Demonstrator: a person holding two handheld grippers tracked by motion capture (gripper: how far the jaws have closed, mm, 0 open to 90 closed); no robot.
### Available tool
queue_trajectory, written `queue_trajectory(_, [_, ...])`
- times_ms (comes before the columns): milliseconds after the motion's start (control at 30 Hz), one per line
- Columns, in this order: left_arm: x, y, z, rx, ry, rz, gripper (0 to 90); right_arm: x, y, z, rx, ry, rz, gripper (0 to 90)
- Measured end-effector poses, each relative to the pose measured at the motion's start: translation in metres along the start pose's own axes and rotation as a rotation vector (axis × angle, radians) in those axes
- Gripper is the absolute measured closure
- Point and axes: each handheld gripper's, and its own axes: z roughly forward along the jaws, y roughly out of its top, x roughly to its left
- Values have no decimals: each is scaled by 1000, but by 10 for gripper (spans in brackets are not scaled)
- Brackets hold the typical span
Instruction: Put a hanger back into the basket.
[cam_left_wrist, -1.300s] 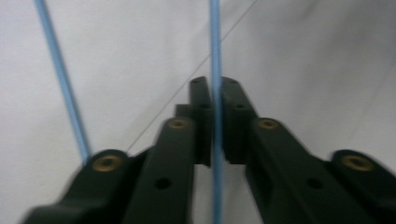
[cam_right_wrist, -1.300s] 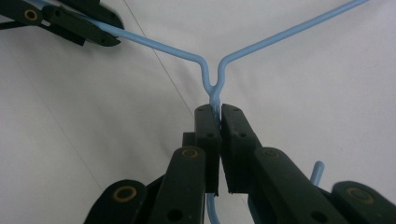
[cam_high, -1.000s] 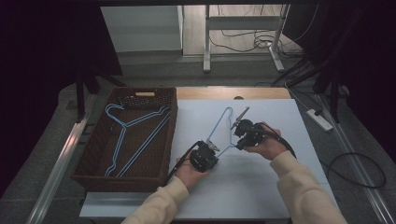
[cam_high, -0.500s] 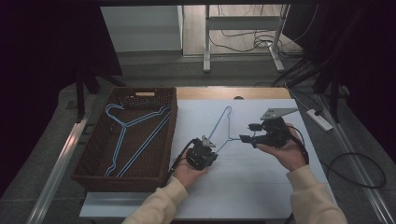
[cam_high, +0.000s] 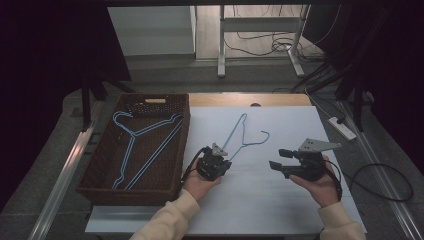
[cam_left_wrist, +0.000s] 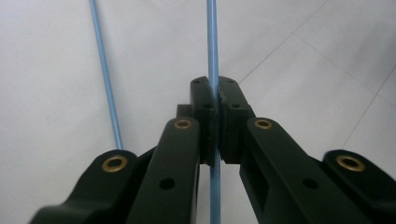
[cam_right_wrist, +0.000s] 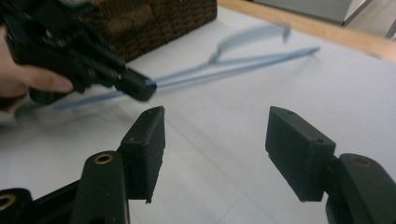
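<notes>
Gripping one thin wire of the blue hanger, the left gripper has its fingers pressed together on the rod, which runs straight up between them in the left gripper view; a second blue wire lies apart to the left. The hanger lies on the white surface, its hook pointing toward the right gripper. That gripper stands well apart from the hanger, its fingers spread with nothing between them, having just been opening. Left of the hanger, a brown wicker basket holds more blue hangers; its wall stands just beside the left hand. Bare white surface lies open around and before the right gripper. No writing can be read.
</notes>
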Motion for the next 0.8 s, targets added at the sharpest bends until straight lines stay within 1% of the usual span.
queue_trajectory(67, [0,0,-2,-16,0,-10,866,-2,-7,2,6,-10,12,377])
queue_trajectory(167, [0,0,-4,-30,2,-13,866,-4,-17,6,26,-28,20,365])
queue_trajectory(300, [-1,0,-6,-45,4,-20,866,-5,-25,9,48,-36,33,343])
queue_trajectory(533, [-1,2,-16,-87,-1,-36,867,-9,-34,10,55,-50,55,344])
queue_trajectory(633, [-2,3,-20,-104,-8,-41,866,-9,-37,10,62,-53,62,344])
queue_trajectory(700, [-4,4,-24,-122,-26,-52,866,-10,-39,10,64,-55,65,344])
queue_trajectory(800, [-6,5,-27,-131,-37,-53,867,-10,-41,9,67,-56,68,344])
